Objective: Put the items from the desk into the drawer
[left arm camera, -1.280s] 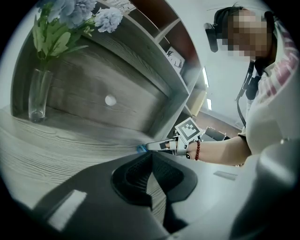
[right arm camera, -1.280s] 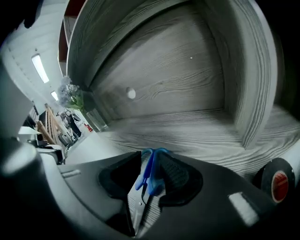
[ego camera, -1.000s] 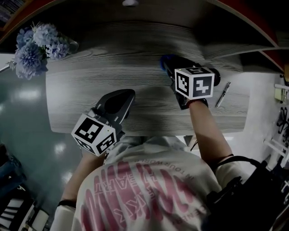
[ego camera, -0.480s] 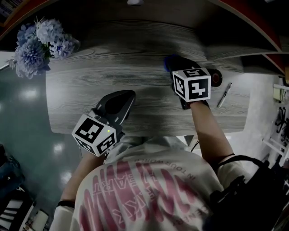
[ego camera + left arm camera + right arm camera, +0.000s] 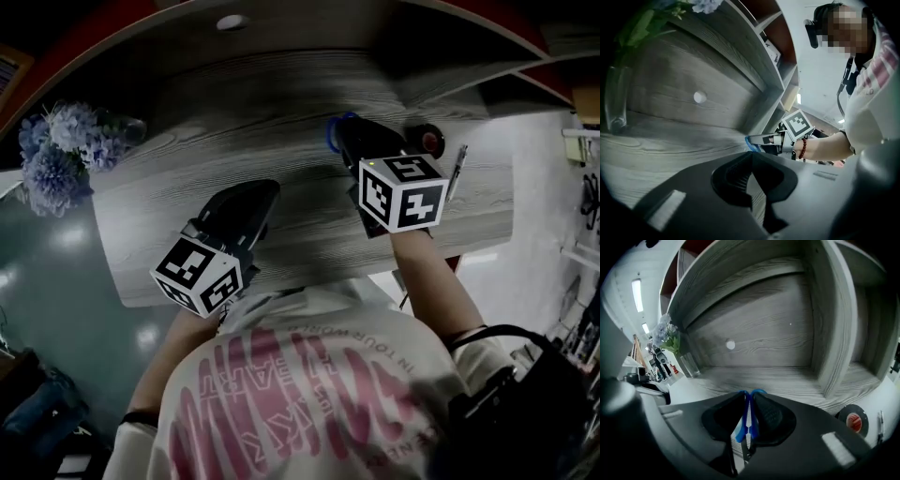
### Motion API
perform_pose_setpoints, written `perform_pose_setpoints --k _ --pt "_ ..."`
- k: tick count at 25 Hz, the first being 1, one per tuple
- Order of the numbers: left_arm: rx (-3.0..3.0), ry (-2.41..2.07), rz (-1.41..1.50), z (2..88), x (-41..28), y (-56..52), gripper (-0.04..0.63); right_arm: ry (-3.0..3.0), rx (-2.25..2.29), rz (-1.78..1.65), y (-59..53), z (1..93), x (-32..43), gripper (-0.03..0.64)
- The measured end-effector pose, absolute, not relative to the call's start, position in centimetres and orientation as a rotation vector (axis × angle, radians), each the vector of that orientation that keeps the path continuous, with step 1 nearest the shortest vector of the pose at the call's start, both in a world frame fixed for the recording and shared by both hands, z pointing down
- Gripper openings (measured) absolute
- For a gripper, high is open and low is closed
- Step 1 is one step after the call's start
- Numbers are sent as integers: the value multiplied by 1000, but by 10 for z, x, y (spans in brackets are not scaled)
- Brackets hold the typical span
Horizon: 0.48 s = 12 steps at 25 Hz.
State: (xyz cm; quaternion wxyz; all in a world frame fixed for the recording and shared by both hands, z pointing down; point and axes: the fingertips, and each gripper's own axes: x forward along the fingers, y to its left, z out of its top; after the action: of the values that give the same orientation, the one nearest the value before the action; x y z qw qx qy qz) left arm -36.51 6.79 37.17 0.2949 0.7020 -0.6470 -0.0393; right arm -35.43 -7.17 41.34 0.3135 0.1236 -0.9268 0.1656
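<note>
Though perhaps tape, roll (image 5: 427, 141) beside pen (image 5: 457, 172)

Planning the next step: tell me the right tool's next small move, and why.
Probably lift the right tool a little higher: its jaws have just been closing on the blue-handled scissors, the desk lies close beneath, and no drawer is in view yet.
</note>
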Motion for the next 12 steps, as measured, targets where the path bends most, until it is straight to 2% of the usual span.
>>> perform_pose_setpoints --k 12 --pt "2199 -1313 -59 360 -295 -19 18 -2541 719 511 -93 346 -262 71"
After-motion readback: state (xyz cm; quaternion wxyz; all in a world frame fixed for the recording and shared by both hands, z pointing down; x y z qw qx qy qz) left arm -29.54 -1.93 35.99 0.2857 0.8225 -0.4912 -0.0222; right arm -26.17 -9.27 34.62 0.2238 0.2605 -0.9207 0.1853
